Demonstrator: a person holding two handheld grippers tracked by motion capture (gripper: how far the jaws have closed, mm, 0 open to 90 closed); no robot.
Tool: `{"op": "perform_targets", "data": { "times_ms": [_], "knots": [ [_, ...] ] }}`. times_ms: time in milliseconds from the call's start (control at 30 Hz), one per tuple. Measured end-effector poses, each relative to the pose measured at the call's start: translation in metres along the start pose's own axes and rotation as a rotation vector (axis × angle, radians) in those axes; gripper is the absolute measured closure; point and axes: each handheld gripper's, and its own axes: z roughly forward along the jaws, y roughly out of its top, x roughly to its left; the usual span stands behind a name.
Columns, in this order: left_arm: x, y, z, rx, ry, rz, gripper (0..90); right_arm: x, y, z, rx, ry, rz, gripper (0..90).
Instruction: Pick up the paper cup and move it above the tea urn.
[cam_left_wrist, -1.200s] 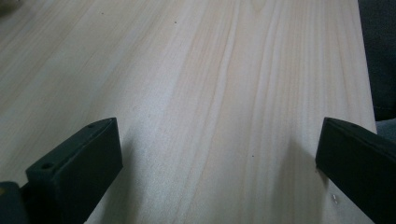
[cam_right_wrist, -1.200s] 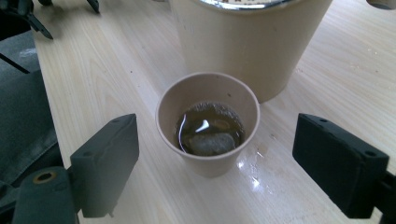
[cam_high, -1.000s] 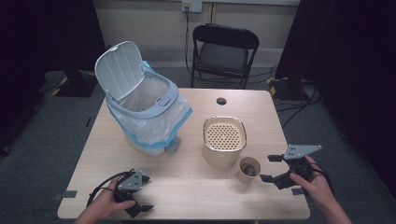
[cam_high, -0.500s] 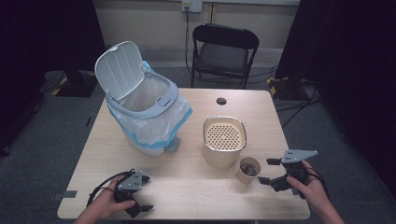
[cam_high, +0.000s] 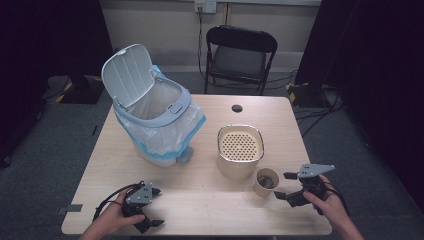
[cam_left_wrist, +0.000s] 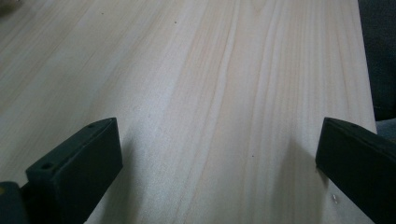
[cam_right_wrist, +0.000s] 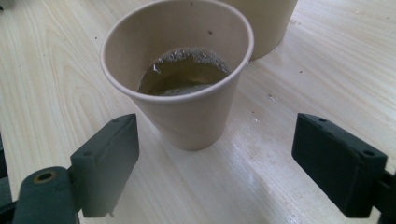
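Just one paper cup (cam_right_wrist: 180, 74) of liquid, two wide-open claws, right claw (cam_right_wrist: 215, 158), left claw (cam_left_wrist: 219, 158)

Brownish liquid in tan paper cup (cam_right_wrist: 180, 70): depth indeterminable; beige perforated-lid container (cam_right_wrist: 261, 18) was cropped by the upper edge.

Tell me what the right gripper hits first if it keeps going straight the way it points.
Most likely the paper cup with brownish liquid: it stands upright straight ahead of the open right gripper, apart from both jaws, with the beige strainer container just behind it.
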Motion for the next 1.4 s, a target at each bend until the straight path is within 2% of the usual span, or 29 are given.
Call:
{"op": "perform_targets", "data": {
  "times_ms": [333, 467, 933, 1400],
  "knots": [
    [0.0, 0.0, 0.0, 0.0, 0.0, 0.0, 0.0, 0.002, -0.001, 0.009, 0.011, 0.017, -0.008, 14.4],
    [0.0, 0.0, 0.0, 0.0, 0.0, 0.0, 0.0, 0.003, -0.001, 0.013, -0.008, 0.035, -0.011, 14.3],
    [0.0, 0.0, 0.0, 0.001, 0.0, 0.0, 0.0, 0.005, 0.003, 0.023, -0.012, 0.05, -0.034, 14.3],
    [0.0, 0.0, 0.0, -0.002, 0.0, 0.001, 0.0, 0.007, 0.007, 0.034, -0.045, 0.078, -0.021, 17.7]
  ]
}}
